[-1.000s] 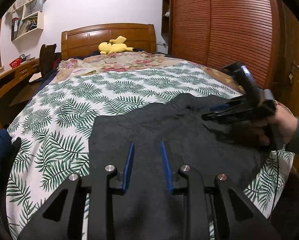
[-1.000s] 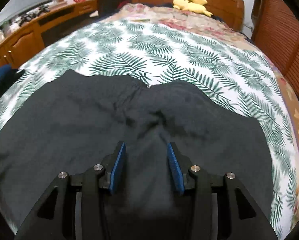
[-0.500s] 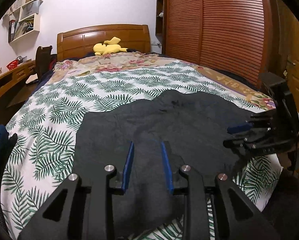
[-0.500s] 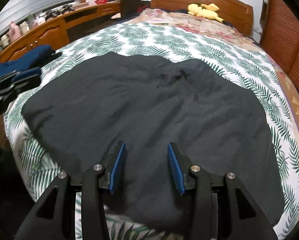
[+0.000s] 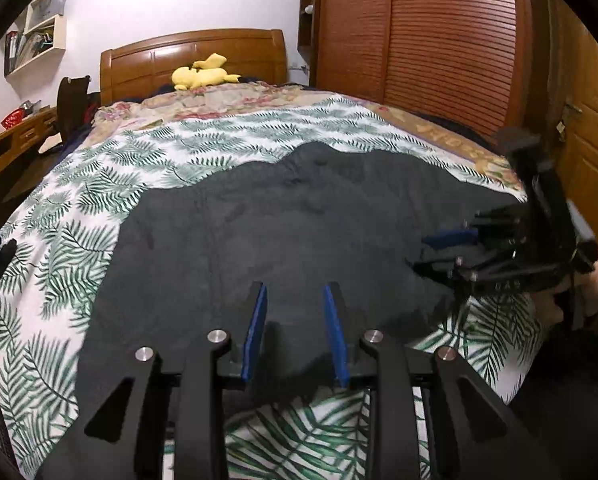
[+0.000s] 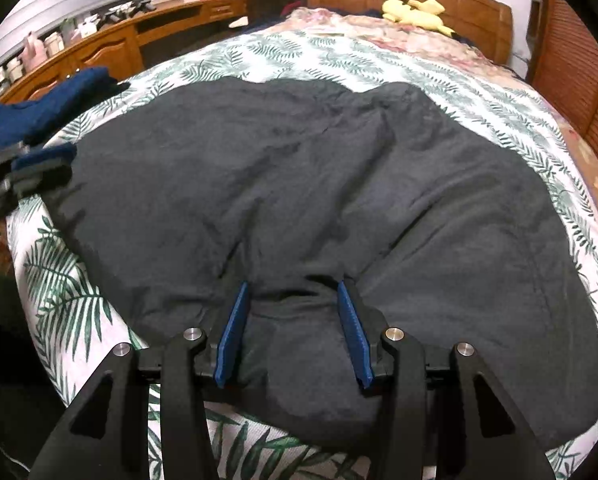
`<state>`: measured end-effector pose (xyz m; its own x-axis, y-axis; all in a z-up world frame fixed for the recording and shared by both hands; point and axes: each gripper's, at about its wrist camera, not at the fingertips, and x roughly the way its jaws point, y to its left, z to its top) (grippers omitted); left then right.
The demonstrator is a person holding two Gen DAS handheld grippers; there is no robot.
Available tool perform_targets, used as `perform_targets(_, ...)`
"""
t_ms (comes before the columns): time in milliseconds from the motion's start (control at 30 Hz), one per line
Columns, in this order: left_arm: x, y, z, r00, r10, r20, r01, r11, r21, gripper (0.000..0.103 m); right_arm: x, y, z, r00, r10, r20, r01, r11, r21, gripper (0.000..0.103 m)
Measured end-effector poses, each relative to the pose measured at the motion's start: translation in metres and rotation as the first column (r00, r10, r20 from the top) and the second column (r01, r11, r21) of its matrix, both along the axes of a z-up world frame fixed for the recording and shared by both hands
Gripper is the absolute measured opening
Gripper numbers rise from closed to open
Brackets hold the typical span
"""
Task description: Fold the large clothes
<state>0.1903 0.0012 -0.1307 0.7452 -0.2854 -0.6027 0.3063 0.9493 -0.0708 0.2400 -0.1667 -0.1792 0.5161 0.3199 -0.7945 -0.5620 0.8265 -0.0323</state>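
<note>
A large dark grey garment (image 5: 291,224) lies spread on the leaf-print bedcover (image 5: 79,208) near the foot of the bed; it also fills the right wrist view (image 6: 299,184). My left gripper (image 5: 295,304) is open over the garment's near edge, holding nothing. My right gripper (image 6: 293,300) is open with a fold of the garment's near edge bunched between its jaws. The right gripper also shows at the garment's right edge in the left wrist view (image 5: 443,248). The left gripper shows at the garment's left edge in the right wrist view (image 6: 31,168).
A yellow plush toy (image 5: 203,76) lies by the wooden headboard (image 5: 195,56). A wooden slatted wardrobe (image 5: 439,40) stands right of the bed. A desk (image 6: 99,44) runs along the left side. A blue cloth (image 6: 47,108) lies at the bed's left edge.
Both grippers have pulled back toward the foot of the bed and now sit at the garment's near edge. The garment lies flatter and more spread, and a fold now sits between the right jaws.
</note>
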Motion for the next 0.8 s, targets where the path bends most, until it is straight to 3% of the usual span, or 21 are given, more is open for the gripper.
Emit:
perform_targets(133, 0.001, -0.007, -0.009, 1.000, -0.009, -0.025, 0.009, 1.000, 0.013, 0.029, -0.010, -0.003, 0.012, 0.999, -0.012, 0.037, 0.009, 0.998, 0.059, 0.047)
perform_targets(400, 0.007, -0.018, -0.017, 0.999, -0.008, -0.047, 0.010, 0.999, 0.046, 0.029, -0.023, 0.001, 0.020, 0.996, 0.010, 0.089, -0.016, 0.997, 0.073, 0.047)
perform_targets(800, 0.008, -0.018, -0.022, 0.998, -0.001, -0.056, 0.004, 0.999, 0.046, 0.032, -0.024, 0.007, 0.003, 0.998, 0.018, 0.054, -0.020, 0.999, 0.033, 0.048)
